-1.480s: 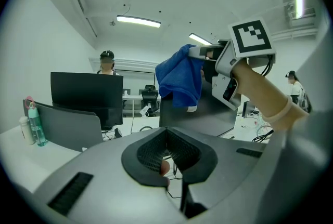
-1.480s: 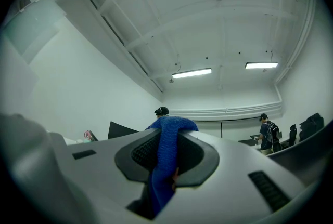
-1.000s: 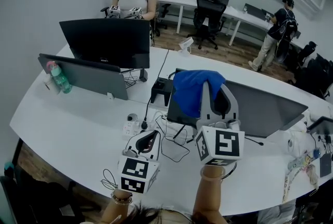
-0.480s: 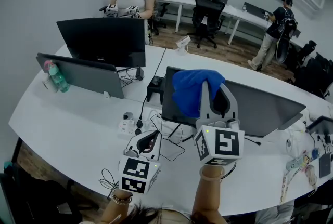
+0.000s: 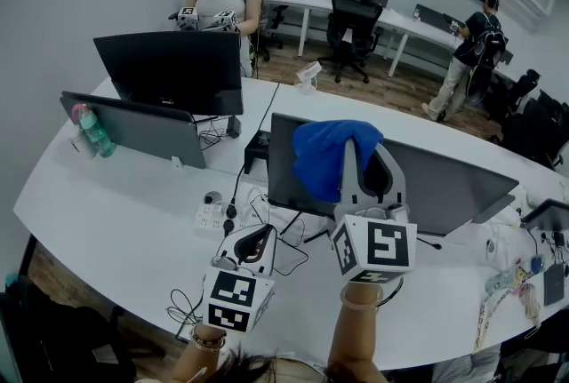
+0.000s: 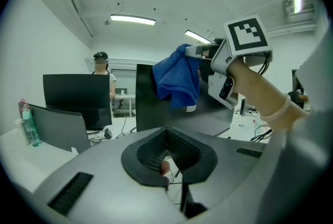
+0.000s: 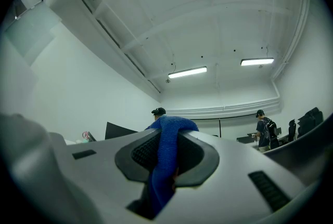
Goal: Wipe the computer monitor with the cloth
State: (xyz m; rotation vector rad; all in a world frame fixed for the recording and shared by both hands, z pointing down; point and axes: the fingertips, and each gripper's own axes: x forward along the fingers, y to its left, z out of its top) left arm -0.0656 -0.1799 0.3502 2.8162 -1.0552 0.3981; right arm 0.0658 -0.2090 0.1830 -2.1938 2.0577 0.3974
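White desk (image 5: pixel 116 230): right hand-held gripper (image 5: pixel 360 148) clamps one blue cloth (image 5: pixel 320 159), left hand-held gripper (image 5: pixel 260 235) closed.

No word, number or brand can be read. The marker cubes of the left hand-held gripper (image 5: pixel 256 239) and the right hand-held gripper (image 5: pixel 360 148) show only black-and-white square patterns.

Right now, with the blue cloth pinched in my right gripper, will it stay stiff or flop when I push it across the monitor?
Probably floppy: the blue cloth drapes in soft folds over the right gripper. It would likely bunch or drag rather than stay flat against the monitor. It looks light, hanging loosely from one pinch.
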